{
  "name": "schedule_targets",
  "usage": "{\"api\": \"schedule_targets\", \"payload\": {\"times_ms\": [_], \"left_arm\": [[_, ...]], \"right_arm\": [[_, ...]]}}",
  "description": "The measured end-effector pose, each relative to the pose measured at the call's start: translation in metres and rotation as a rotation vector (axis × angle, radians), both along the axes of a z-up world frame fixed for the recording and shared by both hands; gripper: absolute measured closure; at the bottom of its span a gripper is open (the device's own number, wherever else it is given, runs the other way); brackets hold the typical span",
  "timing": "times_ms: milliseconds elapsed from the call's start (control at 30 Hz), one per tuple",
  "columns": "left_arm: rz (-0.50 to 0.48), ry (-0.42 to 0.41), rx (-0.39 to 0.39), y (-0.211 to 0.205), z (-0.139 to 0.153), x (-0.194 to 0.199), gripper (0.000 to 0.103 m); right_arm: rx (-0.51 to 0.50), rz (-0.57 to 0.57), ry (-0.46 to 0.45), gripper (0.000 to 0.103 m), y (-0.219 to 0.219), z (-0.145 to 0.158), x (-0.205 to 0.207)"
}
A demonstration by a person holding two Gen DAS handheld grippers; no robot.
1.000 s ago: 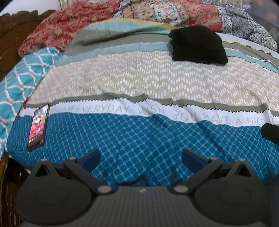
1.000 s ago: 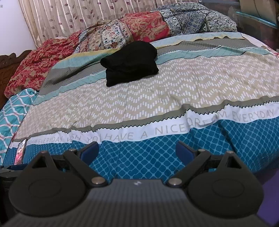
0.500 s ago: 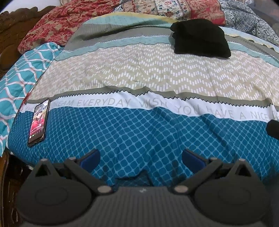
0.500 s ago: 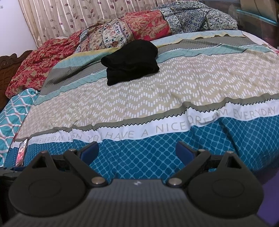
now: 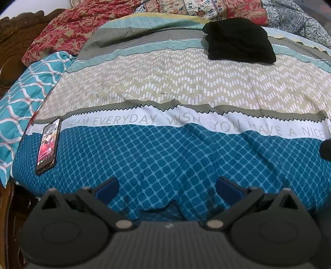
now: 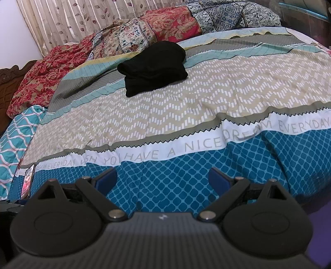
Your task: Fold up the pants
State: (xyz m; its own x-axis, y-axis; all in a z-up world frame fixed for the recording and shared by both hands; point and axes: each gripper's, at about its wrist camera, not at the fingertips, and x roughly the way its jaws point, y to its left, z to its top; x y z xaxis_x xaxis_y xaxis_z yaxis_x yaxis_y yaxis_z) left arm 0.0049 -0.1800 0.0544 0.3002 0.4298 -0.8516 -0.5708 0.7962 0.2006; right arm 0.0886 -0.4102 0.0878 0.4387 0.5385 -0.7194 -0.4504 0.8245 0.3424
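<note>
Well away from both grippers, the black pants [image 5: 240, 40] lie folded in a thick bundle on the far part of the bed, straddling the grey and pale-teal stripes of the bedspread [image 5: 165, 87] and touching the edge of the beige zigzag band; from the right wrist they sit left of centre [image 6: 154, 67], just in front of the heaped quilts. The left gripper [image 5: 167, 187] hovers over the near blue diamond-patterned band with its blue-padded fingers [image 5: 107, 187] spread wide apart and nothing between them; the right gripper [image 6: 163, 180] hangs over the same band further right, its fingers [image 6: 217, 179] likewise wide apart and empty. Between the grippers and the pants lie only the white lettered stripe and the wrinkled beige band, with no object in the way. A phone [image 5: 48, 145] with a lit screen lies flat near the left edge of the bed, across the seam of the white stripe and the blue band; it shows at the far left of the right wrist view too [image 6: 28, 182]. Beyond the pants are piled a red floral quilt [image 6: 47, 70], a cream floral one and a dark blue patterned one [image 6: 233, 14]; a teal lattice cover [image 5: 22, 97] hangs at the left side, beside a carved wooden headboard [image 5: 18, 24]; a leaf-print curtain [image 6: 78, 18] closes the back.
</note>
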Motion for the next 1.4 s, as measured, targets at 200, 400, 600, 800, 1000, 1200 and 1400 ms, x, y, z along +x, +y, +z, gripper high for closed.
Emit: {"api": "schedule_targets", "payload": {"times_ms": [200,400,600,800,1000,1200,1400], "left_arm": [[-0.007,0.01,0.007,0.0,-0.003,0.0,0.0],[-0.006,0.012,0.019,0.0,-0.003,0.001,0.0],[-0.005,0.013,0.027,0.001,-0.002,0.001,0.0],[-0.011,0.002,0.051,0.0,0.001,0.003,0.0],[-0.014,0.007,0.066,-0.001,0.003,0.007,0.0],[-0.017,0.007,0.084,-0.002,0.006,0.011,0.0],[-0.026,0.024,0.095,-0.004,0.005,0.016,0.0]], "right_arm": [[0.0,-0.001,0.0,0.007,0.0,0.0,0.0],[0.0,0.0,0.002,0.007,0.0,-0.001,0.0],[0.0,0.0,0.002,0.007,0.0,-0.001,0.0],[0.007,-0.002,-0.002,0.007,0.0,-0.001,0.0],[0.018,-0.003,-0.005,0.007,-0.004,0.0,0.003],[0.028,-0.004,0.004,0.007,-0.008,-0.001,0.009],[0.042,-0.01,0.017,0.007,-0.013,-0.003,0.014]]}}
